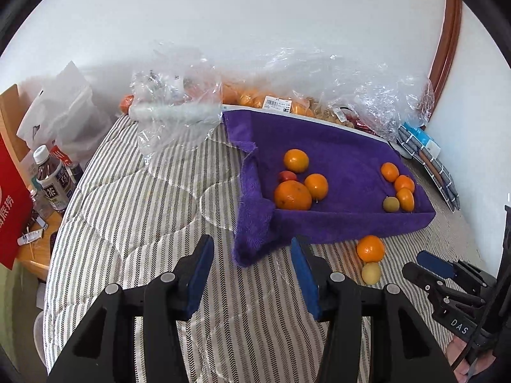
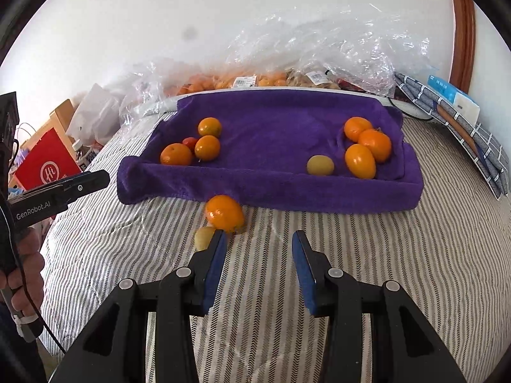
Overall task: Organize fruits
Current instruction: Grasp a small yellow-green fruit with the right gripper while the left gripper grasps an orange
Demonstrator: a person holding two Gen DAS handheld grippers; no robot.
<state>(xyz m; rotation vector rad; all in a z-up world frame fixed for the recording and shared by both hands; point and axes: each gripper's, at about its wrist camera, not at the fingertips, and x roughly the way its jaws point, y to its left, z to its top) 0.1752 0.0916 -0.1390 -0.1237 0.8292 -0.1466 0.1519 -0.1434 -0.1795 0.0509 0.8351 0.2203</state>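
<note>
Left wrist view: left gripper (image 1: 252,255) hovers low over the striped bedspread (image 1: 134,223), jaws wide, empty; loose orange (image 1: 370,248) and yellow fruit (image 1: 371,273) lie ahead-right, off the purple towel tray (image 1: 335,223).
Right wrist view: right gripper (image 2: 259,249), jaws wide, empty, points just right of the orange.
Handling: likely round, firm, rolls easily; pinch across its middle.

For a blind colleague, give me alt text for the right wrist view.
The open right claw hovers over a striped bedcover, near an orange fruit and a small yellow fruit lying outside a purple-towel-lined tray holding two fruit clusters.
</note>
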